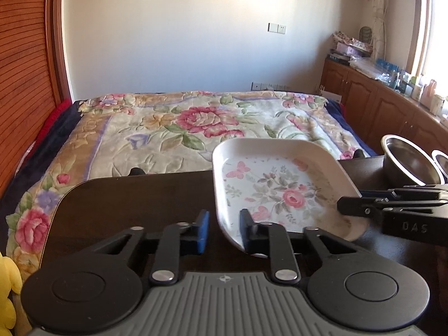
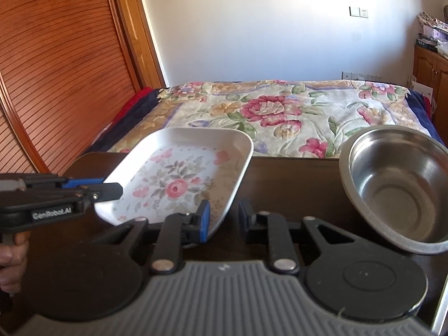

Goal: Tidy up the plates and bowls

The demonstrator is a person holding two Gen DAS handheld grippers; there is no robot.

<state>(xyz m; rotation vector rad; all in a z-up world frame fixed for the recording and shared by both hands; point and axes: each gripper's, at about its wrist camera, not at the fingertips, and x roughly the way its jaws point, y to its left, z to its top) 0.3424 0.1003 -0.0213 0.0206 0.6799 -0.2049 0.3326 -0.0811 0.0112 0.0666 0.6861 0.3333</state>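
Note:
A white rectangular plate (image 1: pixel 280 190) (image 2: pixel 179 179) with a rose and butterfly print sits over the dark table (image 1: pixel 126 201), between both grippers. My left gripper (image 1: pixel 224 228) straddles the plate's left rim, its fingers drawn to a narrow gap on it. From the right wrist view the left gripper (image 2: pixel 100 187) reaches in over that rim. My right gripper (image 2: pixel 224 218) pinches the plate's right rim the same way, and the left wrist view shows the right gripper (image 1: pixel 355 201) at that edge. A steel bowl (image 2: pixel 397 193) (image 1: pixel 406 162) stands empty to the right.
Beyond the table's far edge lies a bed with a floral blanket (image 1: pixel 196 123). A white-rimmed dish (image 1: pixel 442 162) peeks out right of the steel bowl. A wooden slatted door (image 2: pixel 56 70) is at left, cabinets (image 1: pixel 378 103) at right. A hand (image 2: pixel 11 257) holds the left gripper.

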